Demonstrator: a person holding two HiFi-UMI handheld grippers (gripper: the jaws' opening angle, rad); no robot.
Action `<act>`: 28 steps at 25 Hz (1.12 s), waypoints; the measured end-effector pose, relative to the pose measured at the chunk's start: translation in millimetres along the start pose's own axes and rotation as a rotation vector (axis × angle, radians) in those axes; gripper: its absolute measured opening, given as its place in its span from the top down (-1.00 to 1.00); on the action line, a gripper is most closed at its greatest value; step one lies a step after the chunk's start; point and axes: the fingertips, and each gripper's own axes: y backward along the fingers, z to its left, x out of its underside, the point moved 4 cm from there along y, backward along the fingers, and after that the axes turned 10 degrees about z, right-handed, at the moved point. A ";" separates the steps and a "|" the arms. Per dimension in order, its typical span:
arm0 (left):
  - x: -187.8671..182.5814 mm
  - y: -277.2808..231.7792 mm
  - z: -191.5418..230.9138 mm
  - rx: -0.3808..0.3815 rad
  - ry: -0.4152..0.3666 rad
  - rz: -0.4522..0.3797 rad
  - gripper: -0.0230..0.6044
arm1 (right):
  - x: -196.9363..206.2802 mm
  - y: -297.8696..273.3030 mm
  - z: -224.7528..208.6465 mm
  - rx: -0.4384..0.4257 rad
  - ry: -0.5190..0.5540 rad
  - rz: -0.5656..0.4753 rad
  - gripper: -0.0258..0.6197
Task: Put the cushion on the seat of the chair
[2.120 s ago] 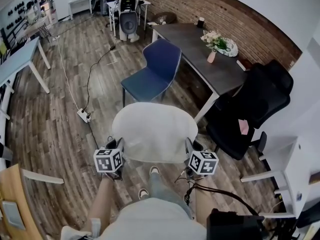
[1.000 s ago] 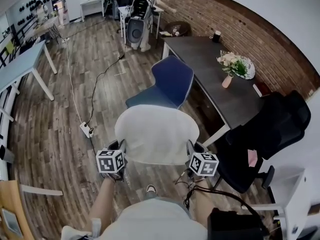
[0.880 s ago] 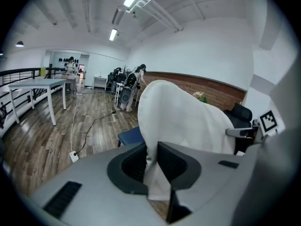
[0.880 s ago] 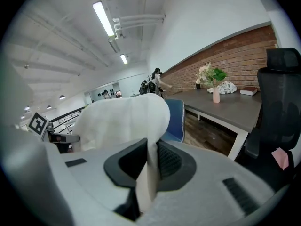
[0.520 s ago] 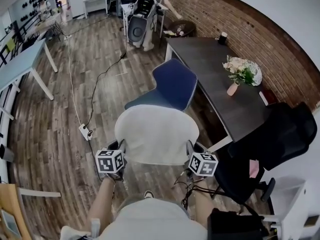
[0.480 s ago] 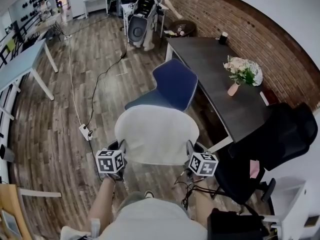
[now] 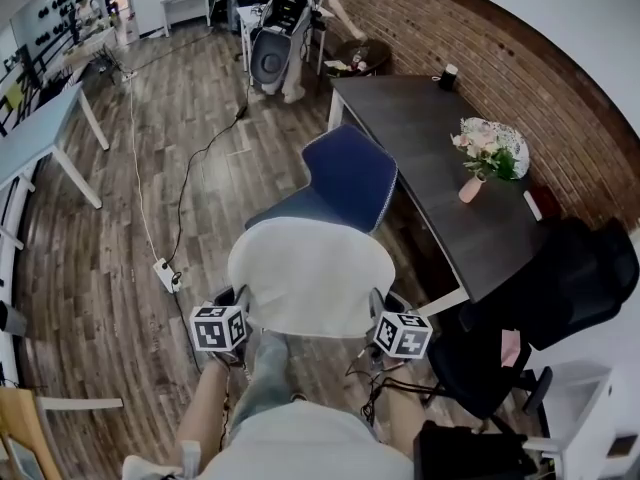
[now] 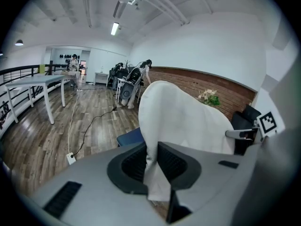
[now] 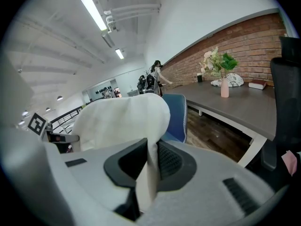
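A white cushion (image 7: 312,273) hangs flat between my two grippers, held out in front of me above the floor. My left gripper (image 7: 238,301) is shut on the cushion's near left edge (image 8: 151,160). My right gripper (image 7: 378,306) is shut on its near right edge (image 9: 151,166). The blue chair (image 7: 340,183) stands just beyond the cushion, its seat partly hidden under the cushion's far edge. Part of that chair (image 8: 130,136) shows below the cushion in the left gripper view, and its backrest (image 9: 175,117) shows behind the cushion in the right gripper view.
A dark table (image 7: 440,158) with a vase of flowers (image 7: 478,158) stands right of the chair. A black office chair (image 7: 540,308) sits at the near right. A cable and power strip (image 7: 163,274) lie on the wood floor at left. A pale table (image 7: 35,138) stands far left.
I have walked toward the blue chair with the cushion. The chair now sits nearer, and the cushion's far edge overlaps its seat. Both grips are unchanged.
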 end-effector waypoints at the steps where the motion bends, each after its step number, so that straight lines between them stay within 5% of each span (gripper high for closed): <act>1: -7.0 -7.6 3.2 0.007 -0.004 0.001 0.76 | -5.3 -6.1 -0.9 0.005 -0.005 -0.004 0.77; 16: -173.5 -120.3 74.3 0.064 -0.098 0.022 0.76 | -125.6 -130.1 9.0 0.072 -0.091 -0.032 0.77; 28: -267.9 -204.4 137.5 0.110 -0.138 0.065 0.76 | -200.2 -226.8 26.2 0.119 -0.113 -0.023 0.77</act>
